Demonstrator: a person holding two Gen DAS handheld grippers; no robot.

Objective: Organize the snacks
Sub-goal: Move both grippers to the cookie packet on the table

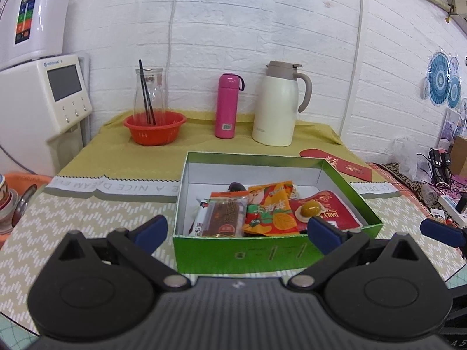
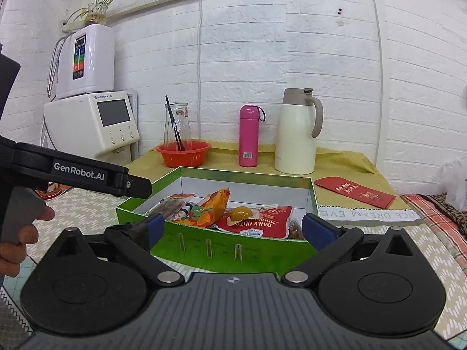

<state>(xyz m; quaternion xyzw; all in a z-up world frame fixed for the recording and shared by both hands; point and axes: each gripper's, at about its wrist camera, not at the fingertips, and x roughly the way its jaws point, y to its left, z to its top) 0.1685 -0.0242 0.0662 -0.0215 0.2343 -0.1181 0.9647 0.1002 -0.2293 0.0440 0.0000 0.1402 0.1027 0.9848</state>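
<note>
Two wide-open, empty grippers, left gripper (image 1: pixel 236 229) and right gripper (image 2: pixel 230 227), just before snack-filled green box (image 1: pixel 262 252).

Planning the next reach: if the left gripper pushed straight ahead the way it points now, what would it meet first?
Probably the near wall of the green cardboard box, which fills the gap ahead of the open left gripper. Depth is unclear; aimed slightly higher, it would clear the wall and meet the snack packets inside.

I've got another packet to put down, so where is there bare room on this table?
Free: the patterned cloth left of the green box, and the yellow cloth between the box and the red basket. Inside the box, only the far strip is bare; its near half is crowded with snacks.
</note>
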